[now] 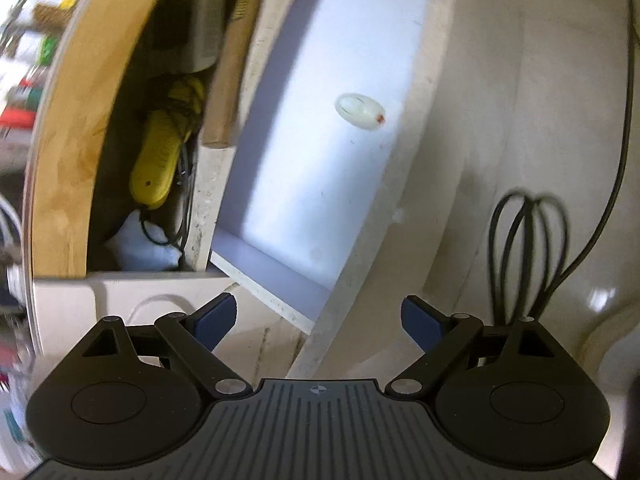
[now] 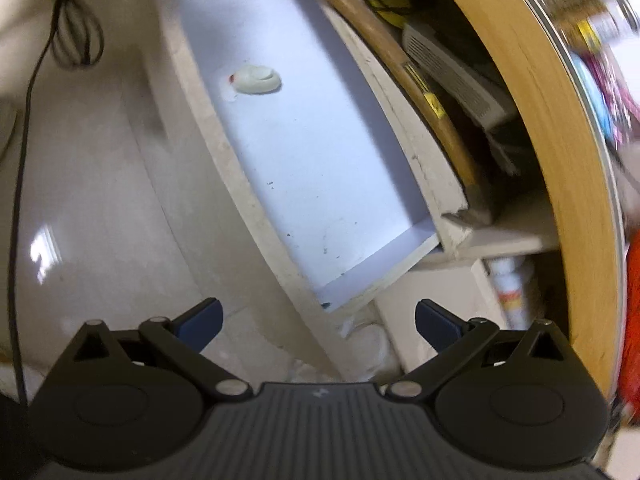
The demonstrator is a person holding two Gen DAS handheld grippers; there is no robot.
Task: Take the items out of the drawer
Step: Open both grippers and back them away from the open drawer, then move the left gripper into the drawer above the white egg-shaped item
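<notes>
Both the left claw [image 1: 318,320] and right claw [image 2: 316,320] gape empty above the open drawer [image 1: 320,168] (one white oval item [image 1: 360,111] inside).

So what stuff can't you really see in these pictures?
- What the small white oval thing in the drawer is: too small and blurred in both views.
- The cupboard space beside the drawer: dark, so the yellow object is half hidden, left wrist view.
- The colourful things past the wooden edge: blurred, cut off by the picture's edge.
</notes>
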